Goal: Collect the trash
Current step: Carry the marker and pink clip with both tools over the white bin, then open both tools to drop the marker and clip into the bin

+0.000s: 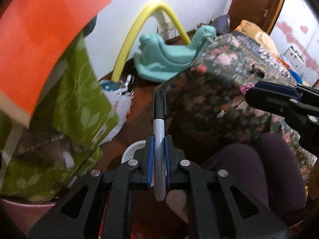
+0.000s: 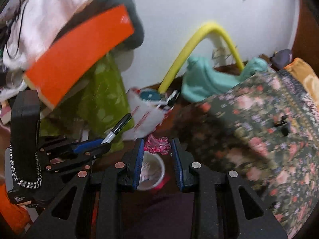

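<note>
My left gripper [image 1: 159, 139] is shut on a marker pen [image 1: 159, 119] with a black cap and grey barrel, which sticks out forward between the blue pads. In the right wrist view the left gripper [image 2: 103, 142] and its pen [image 2: 118, 129] show at the left. My right gripper [image 2: 158, 145] holds a crumpled pink plastic piece [image 2: 157, 144] between its fingertips, over a white cup-like bin [image 2: 153, 171] with scraps inside. In the left wrist view the right gripper [image 1: 247, 91] comes in from the right with the pink piece [image 1: 244, 89] at its tip. The bin's rim [image 1: 132, 149] shows below the left fingers.
A floral blanket [image 1: 229, 79] covers a bed on the right. A green leaf-print cloth [image 1: 83, 99] hangs under an orange box [image 1: 39, 29] at the left. A yellow foam tube [image 1: 139, 25], teal plastic toy [image 1: 165, 57] and white plastic bag [image 1: 119, 101] lie on the brown floor.
</note>
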`<state>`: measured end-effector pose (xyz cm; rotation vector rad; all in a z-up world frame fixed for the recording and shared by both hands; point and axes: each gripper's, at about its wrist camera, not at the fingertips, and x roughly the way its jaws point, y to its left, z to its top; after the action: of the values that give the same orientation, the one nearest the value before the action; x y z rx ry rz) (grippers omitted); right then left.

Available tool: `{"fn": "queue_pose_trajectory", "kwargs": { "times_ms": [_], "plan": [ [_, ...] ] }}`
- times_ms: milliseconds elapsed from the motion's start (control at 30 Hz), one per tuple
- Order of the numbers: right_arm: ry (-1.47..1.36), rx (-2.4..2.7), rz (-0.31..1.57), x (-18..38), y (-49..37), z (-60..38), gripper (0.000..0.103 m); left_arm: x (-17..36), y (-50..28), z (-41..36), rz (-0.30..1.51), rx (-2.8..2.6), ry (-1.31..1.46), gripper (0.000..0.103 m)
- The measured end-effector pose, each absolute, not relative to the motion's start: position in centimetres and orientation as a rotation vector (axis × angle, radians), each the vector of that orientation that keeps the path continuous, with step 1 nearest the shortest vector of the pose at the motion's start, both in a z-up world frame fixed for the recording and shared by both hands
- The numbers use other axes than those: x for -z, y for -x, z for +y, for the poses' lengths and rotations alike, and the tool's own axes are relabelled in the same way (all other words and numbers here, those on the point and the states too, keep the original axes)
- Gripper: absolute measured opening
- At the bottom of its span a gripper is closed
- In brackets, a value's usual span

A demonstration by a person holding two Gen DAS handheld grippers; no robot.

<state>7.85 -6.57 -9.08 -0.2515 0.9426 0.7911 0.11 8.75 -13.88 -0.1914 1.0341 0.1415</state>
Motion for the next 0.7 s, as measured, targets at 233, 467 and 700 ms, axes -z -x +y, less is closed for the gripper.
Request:
{"fn": "queue_pose_trajectory", "kwargs": {
  "times_ms": [233,467,700],
  "plan": [
    [0.304,-0.851,1.087,13.6,-7.5,-2.7,0.026,19.0,0.9,10.4,1.139,-0.173,0.238,0.010],
    [0.315,-0.873,1.215,17.2,-8.6,0.2,0.026,24.0,1.2,11.9,1.243,-0.213,0.323,0.010],
    [0.306,-0.900,1.263,18.1,-9.9,1.9,0.027,25.1,-0.3,13.6,1.255,-0.250,0.420,0.011]
  ]
}}
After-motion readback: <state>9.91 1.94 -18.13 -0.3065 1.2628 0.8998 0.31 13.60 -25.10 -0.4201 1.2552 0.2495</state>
